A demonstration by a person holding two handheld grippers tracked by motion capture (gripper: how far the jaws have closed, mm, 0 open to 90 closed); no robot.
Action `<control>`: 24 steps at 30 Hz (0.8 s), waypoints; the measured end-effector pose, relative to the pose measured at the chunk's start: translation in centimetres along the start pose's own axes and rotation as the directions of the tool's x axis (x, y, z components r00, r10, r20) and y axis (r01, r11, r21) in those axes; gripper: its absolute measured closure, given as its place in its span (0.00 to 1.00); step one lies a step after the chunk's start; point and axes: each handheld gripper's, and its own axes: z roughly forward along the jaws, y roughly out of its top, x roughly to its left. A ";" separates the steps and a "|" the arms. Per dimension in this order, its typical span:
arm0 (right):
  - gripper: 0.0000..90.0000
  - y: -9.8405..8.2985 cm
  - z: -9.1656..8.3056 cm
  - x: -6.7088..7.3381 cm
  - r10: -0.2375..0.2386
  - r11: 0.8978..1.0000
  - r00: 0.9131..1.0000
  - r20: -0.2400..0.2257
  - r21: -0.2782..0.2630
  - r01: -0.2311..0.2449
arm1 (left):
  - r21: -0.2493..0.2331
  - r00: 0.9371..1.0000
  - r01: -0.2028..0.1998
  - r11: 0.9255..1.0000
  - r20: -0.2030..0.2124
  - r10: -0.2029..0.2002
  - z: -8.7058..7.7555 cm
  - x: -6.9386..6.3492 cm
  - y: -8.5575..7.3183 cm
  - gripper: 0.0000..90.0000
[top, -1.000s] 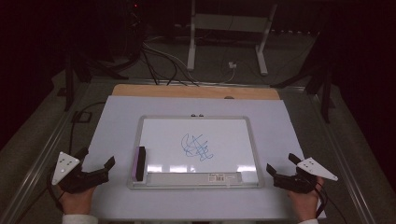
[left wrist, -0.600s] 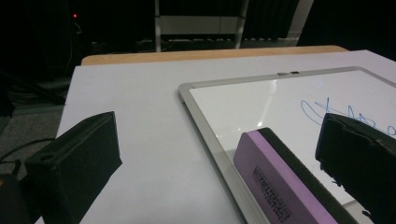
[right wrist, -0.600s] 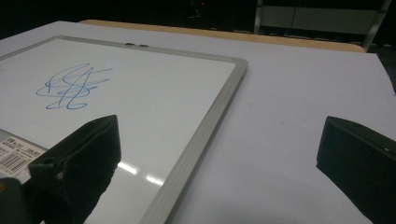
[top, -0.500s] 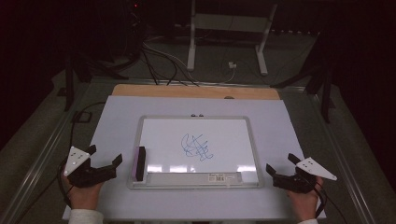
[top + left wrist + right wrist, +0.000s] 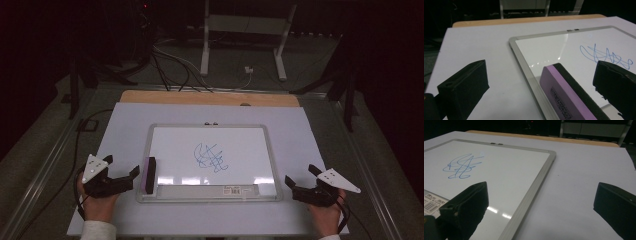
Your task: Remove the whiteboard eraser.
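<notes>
A silver-framed whiteboard (image 5: pixel 212 127) lies flat on the white table, with a blue scribble (image 5: pixel 210 158) near its middle. A purple eraser with a black felt side (image 5: pixel 149 175) rests on the board's left edge. My left gripper (image 5: pixel 122 171) is open just left of the eraser; in the left gripper view the eraser (image 5: pixel 565 96) lies between the spread jaws, nearer the right one. My right gripper (image 5: pixel 300 176) stands open off the board's lower right corner, with the board's frame (image 5: pixel 534 188) running between its jaws.
The white sheet (image 5: pixel 125 130) covers a wooden tabletop (image 5: pixel 210 97) whose far strip shows. Cables (image 5: pixel 170 65) and a metal stand (image 5: pixel 240 30) sit on the dark floor beyond. A barcode label (image 5: pixel 239 190) is on the board's bottom edge.
My left gripper has moved right and forward toward the eraser, turning its jaws toward the board. The right gripper has stayed in place.
</notes>
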 end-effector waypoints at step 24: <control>0.00 0.0 0.1 0.0 0.003 1.000 1.000 -0.004 0.000 -0.003 | 0.102 0.999 0.003 0.995 0.050 -0.008 1.4 -1.4 -1.3 0.04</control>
